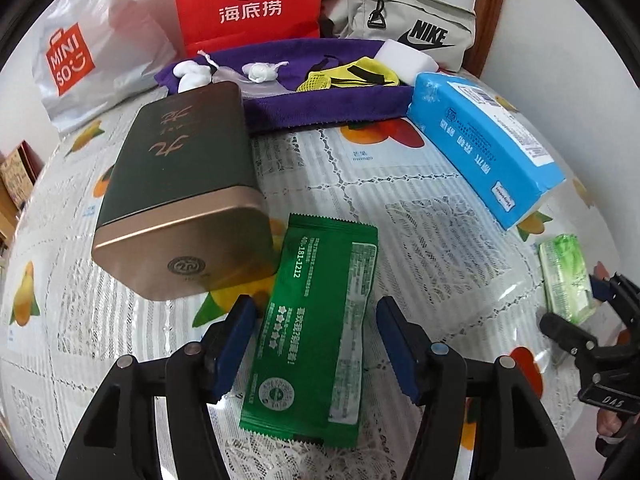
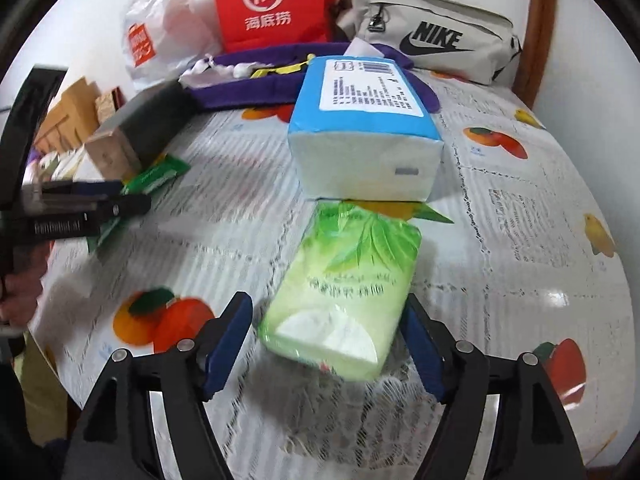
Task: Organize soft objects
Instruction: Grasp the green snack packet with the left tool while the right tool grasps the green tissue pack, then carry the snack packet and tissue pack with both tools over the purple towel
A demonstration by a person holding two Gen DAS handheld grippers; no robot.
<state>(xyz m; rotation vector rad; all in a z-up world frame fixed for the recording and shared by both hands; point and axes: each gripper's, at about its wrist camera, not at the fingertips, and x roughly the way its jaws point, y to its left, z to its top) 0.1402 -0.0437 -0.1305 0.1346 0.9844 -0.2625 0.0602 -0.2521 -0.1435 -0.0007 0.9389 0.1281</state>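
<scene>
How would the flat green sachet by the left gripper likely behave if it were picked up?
The green sachet looks thin and flat, so probably light and floppy. Its glossy film may be slippery. Lying flush on the tablecloth, it may be hard to get under.

Table [image 1: 432,216] covered with a glossy fruit-printed, lace-patterned cloth. Lying flat on it near the front: a green sachet [image 1: 316,332], its far corner just beside a dark green tin with gold ends [image 1: 180,200] laid on its side. To the right, a blue tissue pack [image 2: 360,136], and just in front of it a small light-green tissue packet [image 2: 344,296]. Along the far edge: a purple cloth tray [image 1: 320,108], a white Miniso bag [image 1: 80,60], a red paper bag [image 1: 248,4], a beige Nike pouch [image 2: 432,36].
</scene>
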